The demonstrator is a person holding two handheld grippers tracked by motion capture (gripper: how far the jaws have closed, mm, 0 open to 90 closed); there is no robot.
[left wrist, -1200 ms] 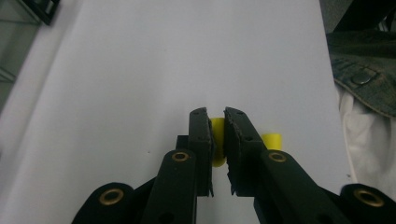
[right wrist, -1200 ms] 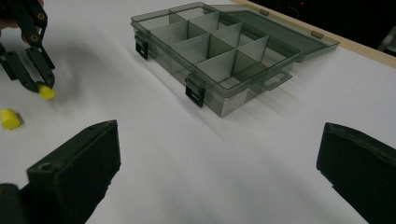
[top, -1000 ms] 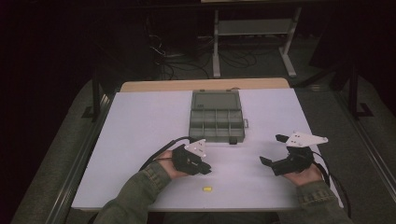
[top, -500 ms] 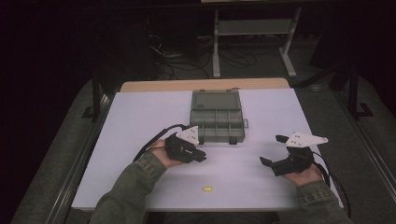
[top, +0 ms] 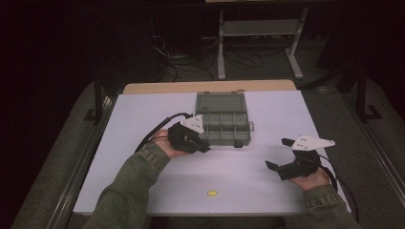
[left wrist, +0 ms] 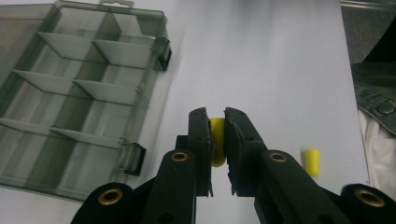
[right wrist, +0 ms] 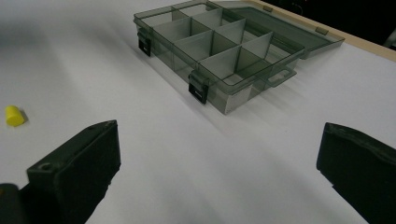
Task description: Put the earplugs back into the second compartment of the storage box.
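Note:
My left gripper [top: 204, 146] hangs just above the table by the front left corner of a grey clear compartment box [top: 229, 142]. In the left gripper view its jaws [left wrist: 215, 117] are shut on a small yellow plug [left wrist: 217, 142], with the box [left wrist: 144, 93] to their left. A second yellow plug [top: 211, 193] lies loose near the table's front edge, and it shows again [left wrist: 311, 161] [right wrist: 14, 115] in both gripper views. My right gripper [top: 278, 153] rests open at the right, its jaws [right wrist: 219, 135] wide apart and holding nothing, facing the box [right wrist: 170, 58].
The box's lid [top: 220, 101] lies flat open behind its compartments, which look bare. The white tabletop [top: 143, 119] has a wooden strip along its far edge. Beyond it stand a metal rack [top: 260, 28] and cables on a dark floor.
My left gripper has lifted and moved away from the front edge toward the box, still shut on the plug. The right gripper and the loose plug have stayed put.

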